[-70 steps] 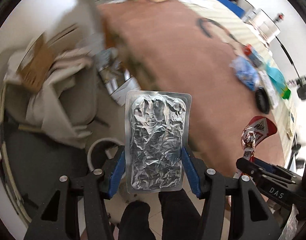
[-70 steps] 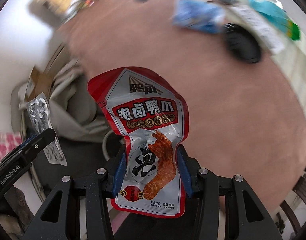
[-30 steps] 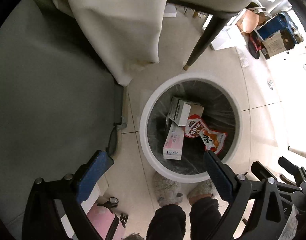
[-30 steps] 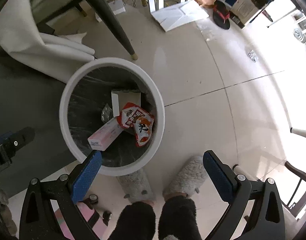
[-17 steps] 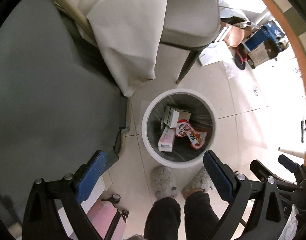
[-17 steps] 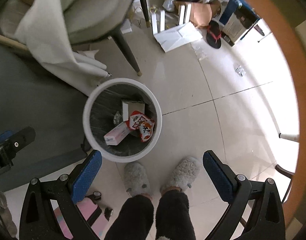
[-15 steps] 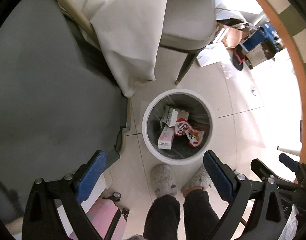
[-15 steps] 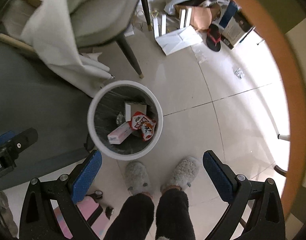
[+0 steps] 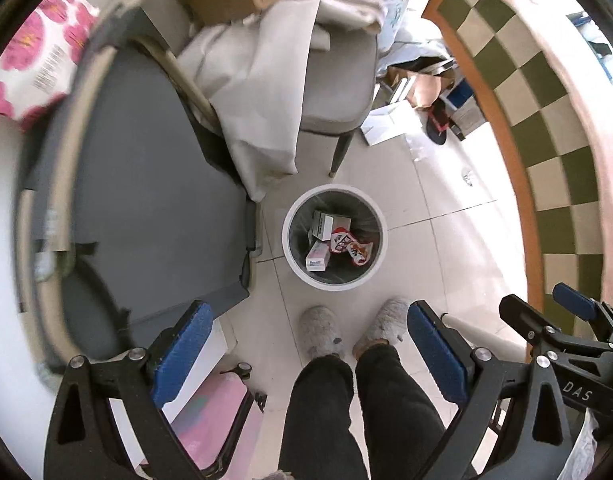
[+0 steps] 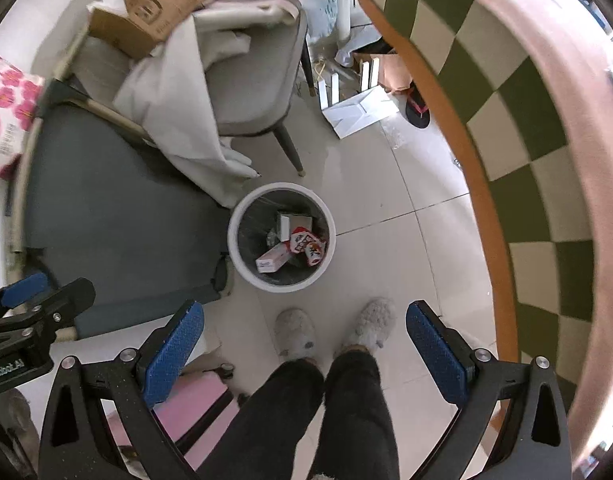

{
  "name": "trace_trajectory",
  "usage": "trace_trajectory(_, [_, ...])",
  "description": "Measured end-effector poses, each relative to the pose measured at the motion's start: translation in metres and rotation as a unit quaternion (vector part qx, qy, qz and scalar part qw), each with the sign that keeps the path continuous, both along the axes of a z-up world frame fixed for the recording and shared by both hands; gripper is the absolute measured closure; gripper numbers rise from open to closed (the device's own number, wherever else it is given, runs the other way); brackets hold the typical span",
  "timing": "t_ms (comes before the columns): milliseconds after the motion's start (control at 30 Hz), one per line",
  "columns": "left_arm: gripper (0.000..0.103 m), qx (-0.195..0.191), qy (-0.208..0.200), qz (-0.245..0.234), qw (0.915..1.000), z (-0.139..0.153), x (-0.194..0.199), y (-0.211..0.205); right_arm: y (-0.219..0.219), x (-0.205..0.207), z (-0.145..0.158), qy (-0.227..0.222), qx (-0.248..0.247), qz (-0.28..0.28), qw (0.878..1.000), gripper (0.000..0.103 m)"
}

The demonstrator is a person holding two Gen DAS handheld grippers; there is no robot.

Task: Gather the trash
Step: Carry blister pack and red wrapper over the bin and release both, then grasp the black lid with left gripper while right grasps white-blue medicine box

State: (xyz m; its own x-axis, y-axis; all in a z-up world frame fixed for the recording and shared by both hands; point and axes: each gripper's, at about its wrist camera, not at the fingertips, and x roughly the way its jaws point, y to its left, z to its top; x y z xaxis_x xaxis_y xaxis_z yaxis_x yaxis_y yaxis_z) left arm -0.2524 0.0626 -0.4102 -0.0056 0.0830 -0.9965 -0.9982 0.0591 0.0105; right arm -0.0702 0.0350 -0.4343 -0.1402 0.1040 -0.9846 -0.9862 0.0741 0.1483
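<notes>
Biggest thing in view: round table [image 9: 546, 128] w/ green-and-cream checkered cloth, arcing down the right side of both wrist views; its top is barely visible from this angle, so can't tell whether more trash waits up there. Next, grey upholstered chair [image 10: 250, 92] draped w/ a white sheet, cardboard box [image 10: 154, 12] on it, dark grey mat [image 9: 146, 200] to its left. On the tiled floor btwn chair and the person's fuzzy slippers [image 9: 320, 332] stands the white trash bin [image 9: 334, 192], dark liner inside, well below both tools. In the bin: red-and-white snack pouch [image 9: 352, 246], a long pink-white carton [image 9: 317, 258], a small white box [image 9: 322, 224] and, in the right view, something crinkled and silvery [image 10: 272, 236] beside the carton — prob. a foil pack, too small to be sure. Left gripper [image 9: 310, 356]: jaws spread wide, blue pads far apart, nothing btwn them. Right gripper [image 10: 302, 356]: same, wide apart and empty. Judgement: this drop-off looks done, since the trash lies in the bin and neither tool carries anything. What's left is likely going to the table for any remaining wrappers; how many, can't say. Loose paper and cartons [image 10: 358, 112] on the floor beyond the chair may or may not count as trash.
</notes>
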Motion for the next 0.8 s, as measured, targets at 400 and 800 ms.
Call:
trace_trajectory(400, [0.003, 0.091, 0.032, -0.037, 0.9946, 0.123, 0.050, 0.010, -0.013, 0.054, 0.122, 0.086, 0.051, -0.090, 0.991, 0.001])
trace_trajectory(800, [0.002, 0.127, 0.030, -0.154, 0.9793, 0.154, 0.272, 0.062, -0.028, 0.293, 0.168, 0.058, 0.087, -0.283, 0.953, 0.001])
